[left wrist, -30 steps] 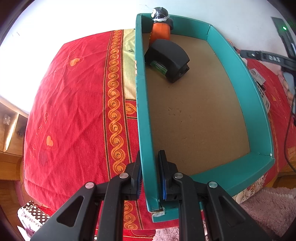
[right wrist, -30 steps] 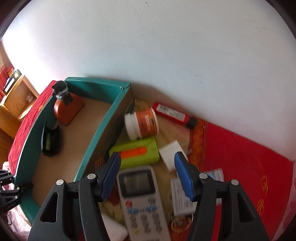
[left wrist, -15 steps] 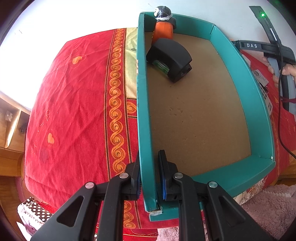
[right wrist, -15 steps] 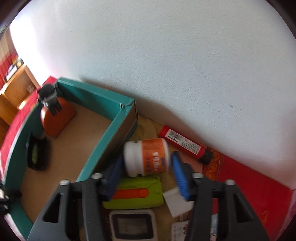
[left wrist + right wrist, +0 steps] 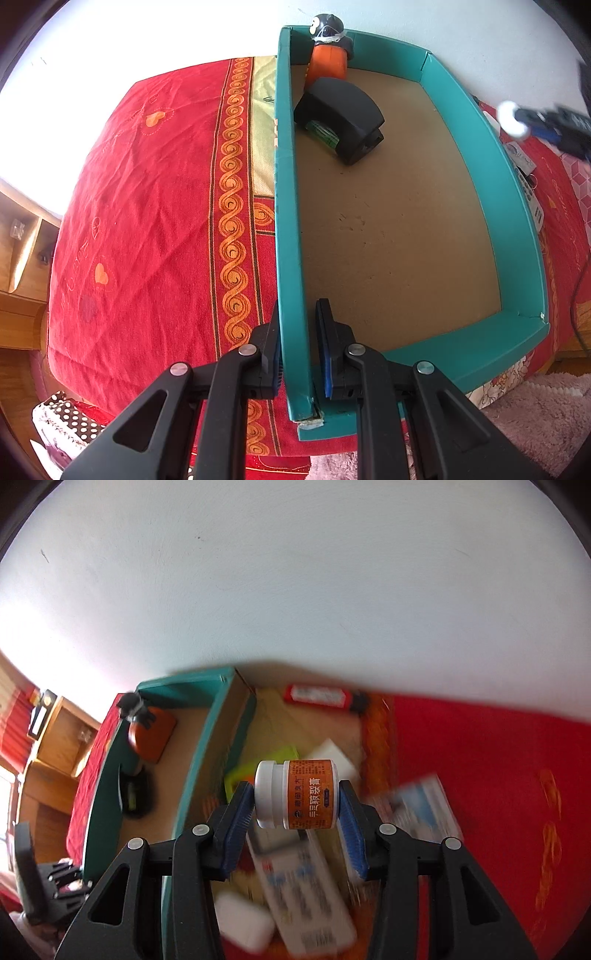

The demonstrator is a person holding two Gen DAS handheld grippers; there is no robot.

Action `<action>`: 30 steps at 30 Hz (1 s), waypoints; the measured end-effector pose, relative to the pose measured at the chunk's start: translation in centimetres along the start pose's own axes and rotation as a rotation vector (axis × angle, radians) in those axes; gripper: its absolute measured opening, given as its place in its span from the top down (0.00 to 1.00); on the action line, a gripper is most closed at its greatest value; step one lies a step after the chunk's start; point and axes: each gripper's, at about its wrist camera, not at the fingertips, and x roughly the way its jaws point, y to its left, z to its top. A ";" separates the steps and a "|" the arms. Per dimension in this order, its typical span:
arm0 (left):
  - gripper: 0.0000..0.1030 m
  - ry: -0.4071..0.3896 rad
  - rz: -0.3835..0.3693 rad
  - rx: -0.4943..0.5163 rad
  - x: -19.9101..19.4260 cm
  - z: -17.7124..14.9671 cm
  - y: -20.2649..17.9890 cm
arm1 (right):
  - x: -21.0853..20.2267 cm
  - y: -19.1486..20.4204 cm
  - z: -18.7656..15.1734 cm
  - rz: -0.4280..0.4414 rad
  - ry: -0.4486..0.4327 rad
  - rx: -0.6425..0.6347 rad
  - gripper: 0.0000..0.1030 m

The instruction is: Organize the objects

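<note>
Teal box (image 5: 291,221) sits on the red bedspread (image 5: 147,206), its near side wall pinched between the nearly closed pads of the left gripper (image 5: 298,347), exactly as a second ago. Inside, at the far corner, lie a black case (image 5: 343,118) and an orange bottle (image 5: 328,64) (neither has shifted). At the right edge a blurred white-capped jar (image 5: 511,120) has come into view above the box's far wall.

From the right wrist, the right gripper (image 5: 295,805) has narrowed and now clamps the orange-labelled jar (image 5: 295,799) sideways, cap against one pad, base against the other. A second ago it hung open over the remote (image 5: 303,882); the jar then lay beside the box. The green case (image 5: 258,771) and red tube (image 5: 321,698) remain on the spread.
</note>
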 end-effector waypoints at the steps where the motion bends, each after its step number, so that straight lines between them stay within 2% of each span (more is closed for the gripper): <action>1: 0.86 -0.001 -0.001 0.000 0.0 -0.1 0.1 | -0.5 -0.4 -0.8 -0.002 0.001 0.015 0.54; 4: 0.86 0.000 -0.005 0.004 0.0 -0.2 0.2 | -1.9 -2.1 -3.1 0.010 0.011 0.092 0.54; 8: 0.86 0.004 -0.006 0.013 0.0 -0.1 0.2 | -2.0 -4.9 -6.2 0.138 0.066 0.265 0.54; 10: 0.86 0.006 -0.007 0.015 0.0 0.0 0.2 | -2.3 -5.6 -7.4 0.152 0.073 0.303 0.55; 15: 0.86 0.005 -0.010 0.021 -0.1 0.2 0.1 | -2.8 -7.8 -9.1 0.053 0.070 0.348 0.54; 18: 0.86 0.005 -0.011 0.024 -0.1 0.2 0.0 | -3.5 -8.3 -9.1 -0.015 0.057 0.329 0.49; 22: 0.86 0.004 -0.012 0.024 -0.1 0.2 0.0 | -3.6 -7.7 -8.7 -0.126 0.067 0.225 0.33; 24: 0.86 0.004 -0.012 0.024 -0.1 0.2 -0.1 | -3.8 -6.8 -8.5 -0.196 0.077 0.126 0.31; 26: 0.86 0.004 -0.012 0.023 -0.1 0.2 -0.1 | -4.2 -5.6 -8.4 -0.267 0.093 -0.019 0.31; 30: 0.86 0.004 -0.016 0.027 0.0 0.2 -0.1 | -4.5 -2.2 -8.5 -0.422 0.134 -0.409 0.31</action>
